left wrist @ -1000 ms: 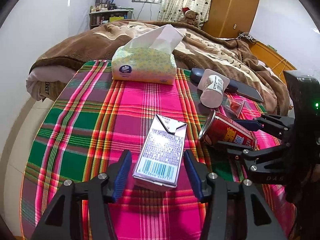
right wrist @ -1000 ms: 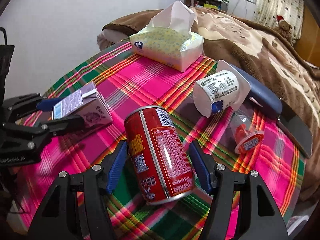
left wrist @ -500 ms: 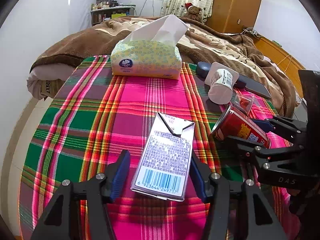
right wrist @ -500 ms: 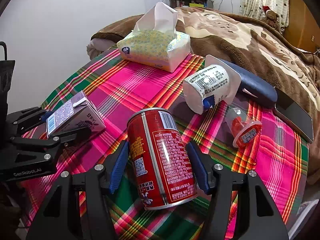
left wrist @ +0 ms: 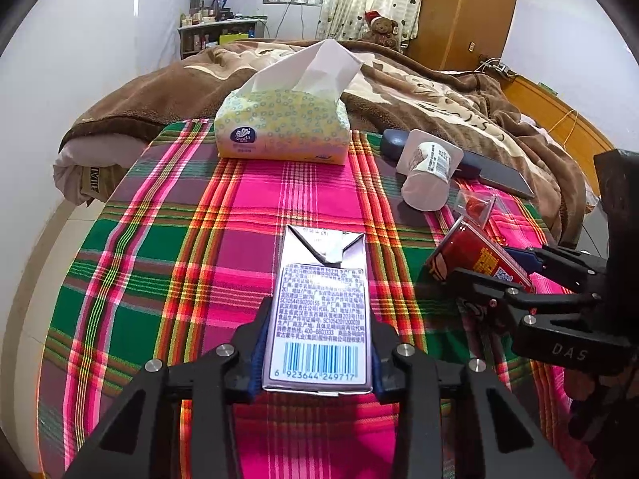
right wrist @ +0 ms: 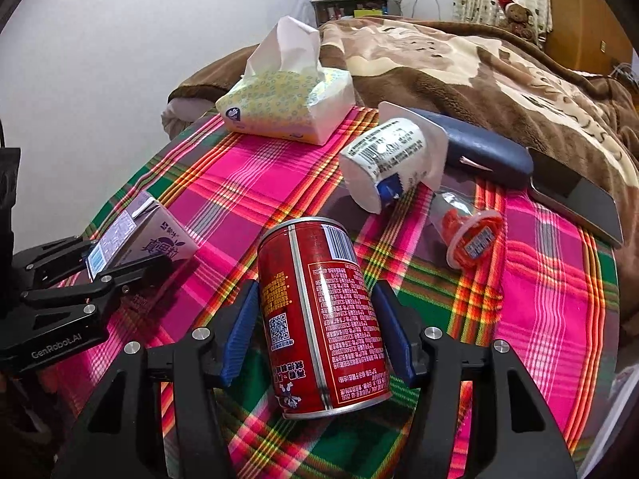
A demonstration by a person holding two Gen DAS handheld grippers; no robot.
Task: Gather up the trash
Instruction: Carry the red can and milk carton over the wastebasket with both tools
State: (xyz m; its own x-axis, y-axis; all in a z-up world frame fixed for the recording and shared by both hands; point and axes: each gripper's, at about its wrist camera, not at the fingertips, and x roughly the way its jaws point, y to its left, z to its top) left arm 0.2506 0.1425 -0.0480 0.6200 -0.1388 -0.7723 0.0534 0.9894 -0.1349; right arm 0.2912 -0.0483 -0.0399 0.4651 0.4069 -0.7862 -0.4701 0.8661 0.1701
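A purple-and-white milk carton (left wrist: 323,303) lies flat on the plaid cloth, barcode end towards me. My left gripper (left wrist: 319,319) is shut on it, with both blue pads against its sides. The right wrist view also shows the carton (right wrist: 151,239) in the left gripper (right wrist: 120,263). A red drink can (right wrist: 319,311) lies on its side between the blue pads of my right gripper (right wrist: 315,291). These jaws are closing, with a thin gap still on each side of the can. A white yoghurt cup (right wrist: 383,163) and a small red-lidded cup (right wrist: 471,235) lie beyond it.
A tissue pack (left wrist: 283,127) sits at the far edge of the plaid-covered table (left wrist: 159,259). A dark blue case (right wrist: 483,151) and a dark flat slab (right wrist: 579,203) lie at the right edge. A bed with a brown blanket (left wrist: 439,92) stands behind; white wall at the left.
The left jaws have come together onto the carton's sides. The right jaws have narrowed around the can, and the right view has rolled slightly. The other trash has stayed put.
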